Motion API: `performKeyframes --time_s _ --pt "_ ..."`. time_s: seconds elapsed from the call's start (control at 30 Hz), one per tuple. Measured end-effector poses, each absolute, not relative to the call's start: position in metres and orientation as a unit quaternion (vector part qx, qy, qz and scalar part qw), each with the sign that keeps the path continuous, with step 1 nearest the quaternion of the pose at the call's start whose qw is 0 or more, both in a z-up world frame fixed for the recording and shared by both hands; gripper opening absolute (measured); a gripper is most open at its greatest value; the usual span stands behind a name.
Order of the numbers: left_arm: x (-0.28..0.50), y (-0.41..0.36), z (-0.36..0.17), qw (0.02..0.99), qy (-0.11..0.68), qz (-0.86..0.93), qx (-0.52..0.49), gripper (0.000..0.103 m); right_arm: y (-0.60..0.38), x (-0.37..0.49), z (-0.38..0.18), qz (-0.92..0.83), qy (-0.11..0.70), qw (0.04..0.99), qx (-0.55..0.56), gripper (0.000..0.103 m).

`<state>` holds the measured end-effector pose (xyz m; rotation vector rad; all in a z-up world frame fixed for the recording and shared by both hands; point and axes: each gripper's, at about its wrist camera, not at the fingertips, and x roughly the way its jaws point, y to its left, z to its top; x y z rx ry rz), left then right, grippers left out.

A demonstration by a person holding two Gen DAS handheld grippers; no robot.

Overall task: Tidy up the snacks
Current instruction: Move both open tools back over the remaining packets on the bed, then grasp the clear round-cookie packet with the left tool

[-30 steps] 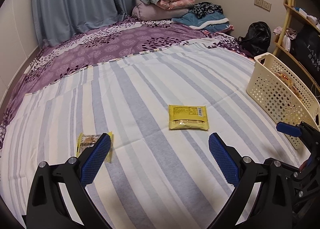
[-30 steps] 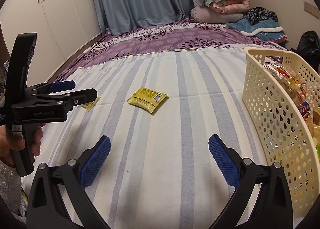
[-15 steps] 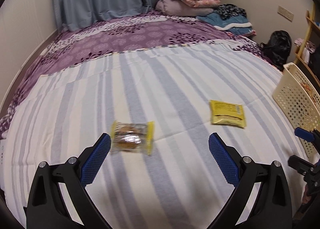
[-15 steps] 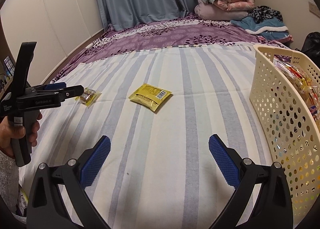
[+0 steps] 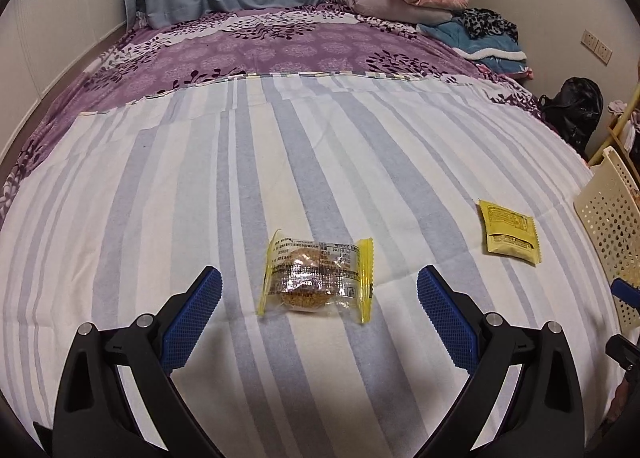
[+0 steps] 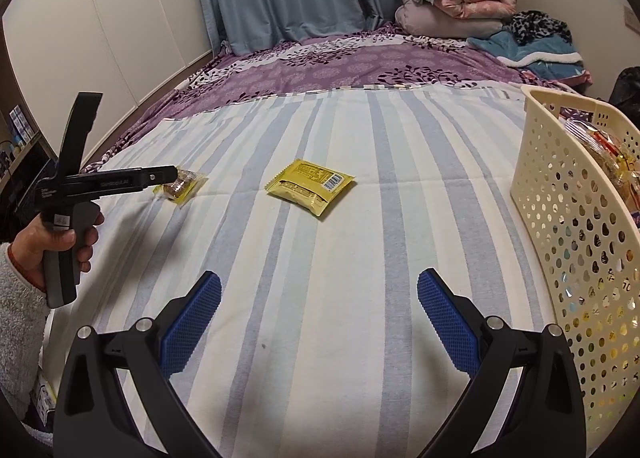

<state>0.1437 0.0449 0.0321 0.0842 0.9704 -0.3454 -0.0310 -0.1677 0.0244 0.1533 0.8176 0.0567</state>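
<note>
Two snack packets (one basket)

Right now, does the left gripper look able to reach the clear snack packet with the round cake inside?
Probably yes. The left gripper is open, the clear snack packet lies flat just ahead between its fingers, and nothing stands between them.

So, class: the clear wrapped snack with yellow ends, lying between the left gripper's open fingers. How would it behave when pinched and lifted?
The clear wrapped snack is probably light: small, one round cake inside. Its crinkled film looks glossy, so possibly slippery against the left gripper. The loose yellow ends would likely flop, while the cake could crush under a hard squeeze.
</note>
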Motion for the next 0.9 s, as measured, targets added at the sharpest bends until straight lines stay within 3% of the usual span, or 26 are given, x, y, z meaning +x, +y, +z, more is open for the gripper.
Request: performKeyframes --time_s 0.43,0.5,0.77,0.83,0.9 --pt "0.161 0.046 0.006 0.86 0.483 -0.159 0.035 0.099 -0.159 -0.022 0.02 0.032 0.407 0.911 0.066 0.098" --pt "0.161 0.046 0.004 0.861 0.482 -0.157 0.044 0.093 -0.157 -0.02 0.019 0.033 0.408 0.91 0.065 0.098" --pt "0.158 0.042 -0.004 0.863 0.476 -0.155 0.068 0.092 -0.151 -0.011 0.016 0.036 0.414 0.908 0.058 0.098" --pt "0.158 0.042 -0.004 0.864 0.473 -0.154 0.071 0.089 -0.15 -0.008 0.015 0.036 0.415 0.907 0.054 0.098" --pt "0.157 0.043 -0.002 0.866 0.47 -0.155 0.068 0.078 -0.148 -0.003 0.015 0.038 0.414 0.908 0.047 0.098"
